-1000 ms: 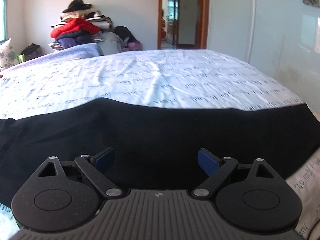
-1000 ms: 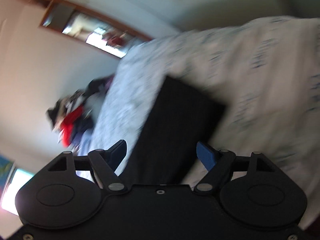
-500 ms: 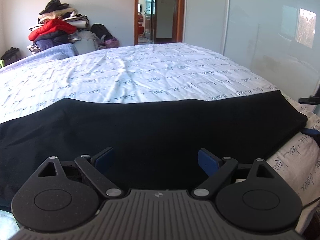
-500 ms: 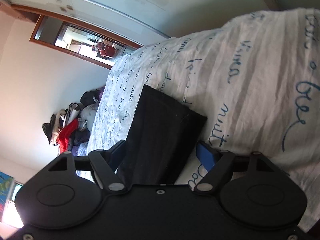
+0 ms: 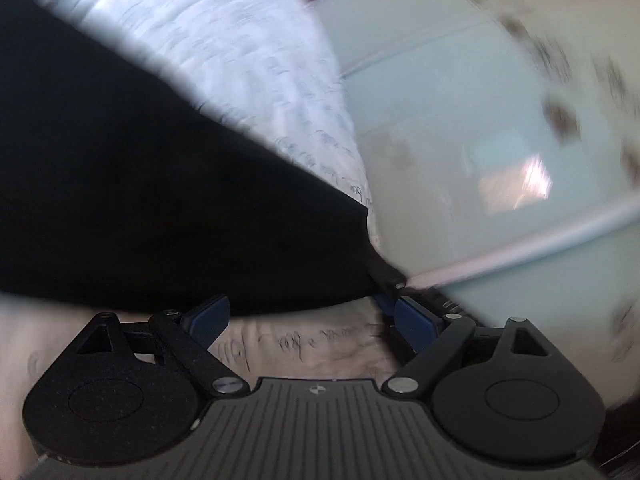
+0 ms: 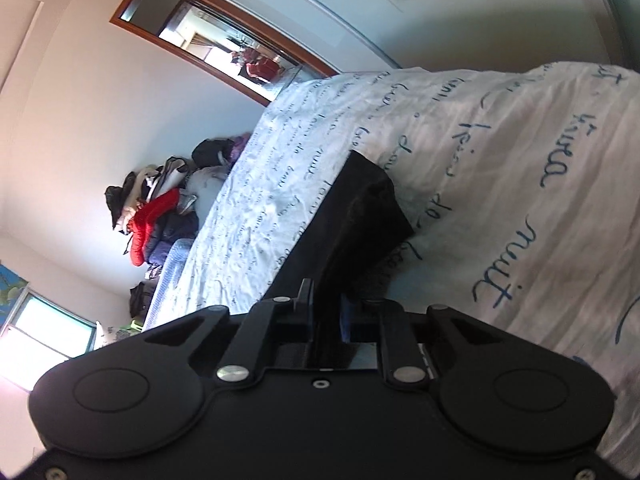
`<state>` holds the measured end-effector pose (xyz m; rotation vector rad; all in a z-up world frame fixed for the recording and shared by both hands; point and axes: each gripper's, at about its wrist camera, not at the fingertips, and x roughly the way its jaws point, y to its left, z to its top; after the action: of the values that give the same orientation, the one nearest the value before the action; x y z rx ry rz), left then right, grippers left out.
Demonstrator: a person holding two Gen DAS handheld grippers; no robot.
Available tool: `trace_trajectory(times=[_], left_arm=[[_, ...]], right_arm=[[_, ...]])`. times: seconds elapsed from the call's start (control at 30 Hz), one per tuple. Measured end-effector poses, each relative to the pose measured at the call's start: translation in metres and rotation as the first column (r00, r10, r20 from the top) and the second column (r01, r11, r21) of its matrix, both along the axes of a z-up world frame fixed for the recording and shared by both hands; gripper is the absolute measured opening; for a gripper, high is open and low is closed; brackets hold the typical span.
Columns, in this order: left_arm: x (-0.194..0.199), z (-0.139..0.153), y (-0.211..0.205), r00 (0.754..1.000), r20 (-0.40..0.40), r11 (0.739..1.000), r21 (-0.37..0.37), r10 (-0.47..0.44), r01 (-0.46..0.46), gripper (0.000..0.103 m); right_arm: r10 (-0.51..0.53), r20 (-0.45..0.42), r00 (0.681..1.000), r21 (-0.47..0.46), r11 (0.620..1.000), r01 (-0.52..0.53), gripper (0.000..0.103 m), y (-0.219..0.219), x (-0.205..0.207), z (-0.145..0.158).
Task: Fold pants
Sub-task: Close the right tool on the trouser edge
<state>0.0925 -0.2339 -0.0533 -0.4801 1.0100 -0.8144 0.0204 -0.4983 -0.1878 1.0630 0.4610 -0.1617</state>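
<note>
Left side first: the black pants (image 5: 132,184) lie flat along the near edge of the bed (image 5: 248,32), stretched out across the script-printed bedsheet (image 5: 304,344), and that flat spread looks like the set-up for a fold end over end. The left gripper (image 5: 316,320) hangs just near of the cloth edge with its blue fingers (image 5: 208,318) spread wide and nothing between them, only bare sheet under the gap; the picture is smeared, so this hand is on the swing. Just beyond its right finger, the other tool's dark tip shows at the pants' right-hand corner.

Over to the right: the right gripper (image 6: 326,312) has just been closing, and its jaws now stand narrow with a ridge of black fabric pinched between them, the cloth rising in a raised fold toward the corner lying on the sheet. My read is that this end is secured so it can be carried over. Far off sits a pile of clothes (image 6: 156,216) by the wall, and the doorway (image 6: 240,52) beyond the bed.
</note>
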Motion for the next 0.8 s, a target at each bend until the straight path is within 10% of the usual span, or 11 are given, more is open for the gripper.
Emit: trace_trajectory(times=[0.03, 0.1, 0.17, 0.23, 0.4, 0.5, 0.67, 0.8], left_arm=[[-0.011, 0.012, -0.015, 0.981, 0.193, 0.991, 0.131, -0.032, 0.007, 0.089], [-0.039, 0.023, -0.045, 0.826, 0.528, 0.925, 0.379, -0.197, -0.022, 0.09], [-0.058, 0.017, -0.064, 0.672, 0.657, 0.848, 0.523, -0.343, -0.078, 0.09], [-0.066, 0.005, -0.081, 0.572, 0.683, 0.784, 0.612, -0.454, -0.108, 0.09], [-0.082, -0.018, -0.096, 0.481, 0.653, 0.717, 0.694, -0.585, -0.071, 0.088], [-0.084, -0.02, -0.095, 0.505, 0.625, 0.727, 0.687, -0.595, 0.007, 0.088], [-0.061, -0.013, -0.085, 0.706, 0.525, 0.801, 0.589, -0.475, 0.101, 0.088], [-0.044, -0.011, -0.078, 0.804, 0.456, 0.829, 0.553, -0.381, 0.079, 0.088]], right_arm=[[0.001, 0.006, 1.0, 0.004, 1.0, -0.001, 0.015, 0.001, 0.0, 0.001], [0.005, 0.021, 1.0, 0.009, 1.0, -0.005, 0.015, -0.002, -0.003, 0.003], [0.012, 0.032, 0.999, 0.011, 1.0, -0.012, 0.015, -0.003, -0.005, 0.005], [0.019, 0.038, 0.999, 0.016, 1.0, -0.02, 0.015, -0.004, -0.005, 0.004], [0.013, 0.001, 1.0, 0.057, 0.998, -0.013, 0.015, -0.008, -0.001, -0.007], [0.007, -0.036, 0.999, 0.097, 0.995, -0.003, 0.016, -0.011, -0.003, -0.017], [-0.032, -0.038, 0.999, 0.158, 0.987, 0.038, 0.018, -0.018, -0.013, -0.027], [-0.045, -0.028, 0.999, 0.197, 0.979, 0.05, 0.031, -0.017, -0.006, -0.033]])
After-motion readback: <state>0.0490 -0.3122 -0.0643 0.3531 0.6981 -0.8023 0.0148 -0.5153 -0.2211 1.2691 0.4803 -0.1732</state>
